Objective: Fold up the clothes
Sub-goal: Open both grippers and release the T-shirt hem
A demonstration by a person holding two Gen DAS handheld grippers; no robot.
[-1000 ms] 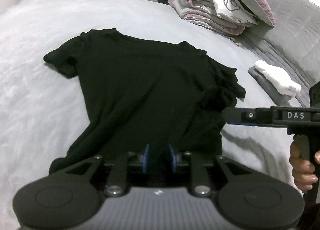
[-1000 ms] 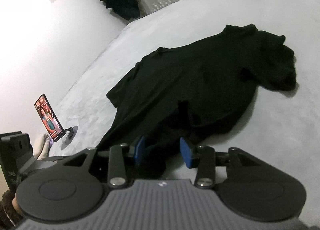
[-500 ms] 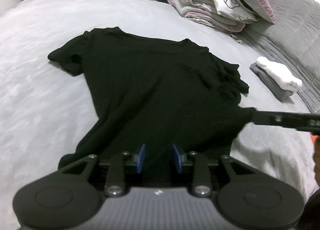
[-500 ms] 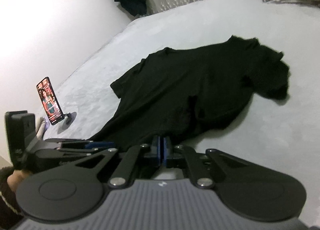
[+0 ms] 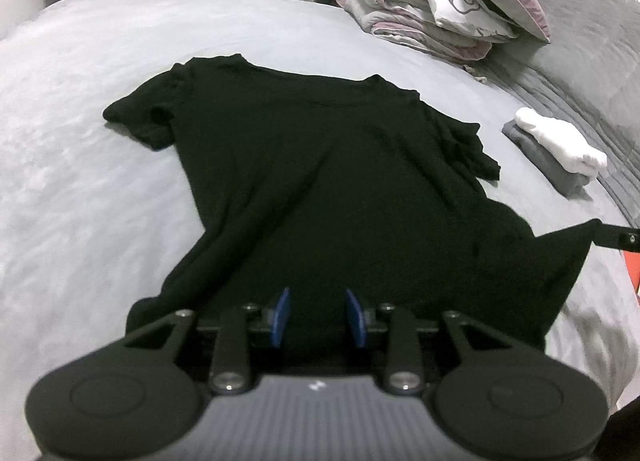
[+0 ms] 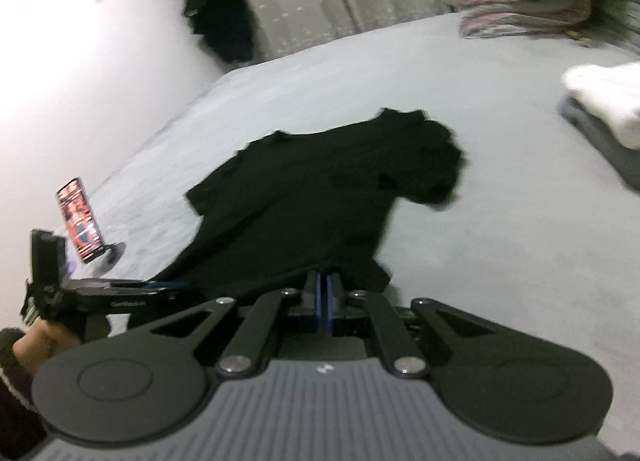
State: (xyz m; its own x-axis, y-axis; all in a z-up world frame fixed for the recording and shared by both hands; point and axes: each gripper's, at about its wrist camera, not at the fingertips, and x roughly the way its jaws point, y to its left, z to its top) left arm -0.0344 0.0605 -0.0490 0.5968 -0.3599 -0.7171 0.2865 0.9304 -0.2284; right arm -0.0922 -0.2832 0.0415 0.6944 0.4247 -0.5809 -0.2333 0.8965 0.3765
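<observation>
A black T-shirt [image 5: 312, 165] lies spread on the grey bed [image 5: 80, 181], collar away from me and hem toward me. My left gripper [image 5: 317, 317] has its blue pads a little apart, with the bunched hem filling the gap between them. In the right wrist view the right gripper [image 6: 324, 293] is shut on the hem's other corner. In the left wrist view the right gripper [image 5: 600, 235] holds that corner raised off the bed at the right. The hem runs stretched from the left gripper [image 6: 176, 285] to the right one across the T-shirt [image 6: 320, 189].
A folded white and grey pile [image 5: 560, 145] sits on the bed to the shirt's right. Folded bedding and a pillow [image 5: 432, 9] lie at the far end. A phone on a stand [image 6: 80, 217] is at the bed's left edge. A dark garment [image 6: 220, 21] hangs by the curtain.
My right gripper closed on the hem corner, then pulled it up and out to the right, spreading the lower shirt. The left gripper's pads stand slightly wider apart.
</observation>
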